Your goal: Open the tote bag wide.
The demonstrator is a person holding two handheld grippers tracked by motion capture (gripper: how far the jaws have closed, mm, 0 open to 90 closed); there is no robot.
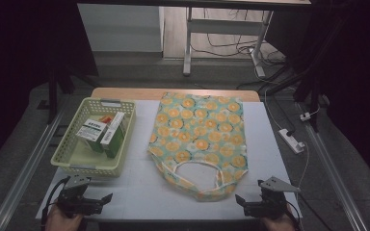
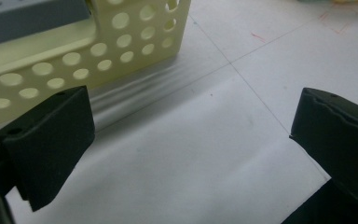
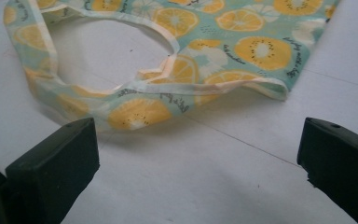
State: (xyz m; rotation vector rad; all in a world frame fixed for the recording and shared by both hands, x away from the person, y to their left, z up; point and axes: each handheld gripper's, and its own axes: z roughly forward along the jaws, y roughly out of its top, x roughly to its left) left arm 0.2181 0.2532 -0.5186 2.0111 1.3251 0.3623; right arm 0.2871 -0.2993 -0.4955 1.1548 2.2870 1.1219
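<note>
A fabric bag (image 1: 200, 139) printed with orange slices on teal lies flat in the middle of the white table (image 1: 139, 187), its handles toward me. In the right gripper view the bag's handle loop (image 3: 135, 88) lies just beyond the wide-apart jaws. A pale yellow perforated basket (image 1: 77, 159) stands at the left with boxes (image 1: 103, 132) inside. My left gripper (image 1: 90, 201) rests open at the near left edge, just below the basket (image 2: 84, 51). At the near right edge my right gripper (image 1: 251, 204) is open, right of the handles. Nothing is between either pair of jaws.
A wooden strip (image 1: 173, 94) runs along the table's far edge. Metal rails (image 1: 24, 168) flank the table on both sides. A white power strip (image 1: 291, 139) and cables lie on the floor at the right, and a desk frame (image 1: 221, 33) stands beyond.
</note>
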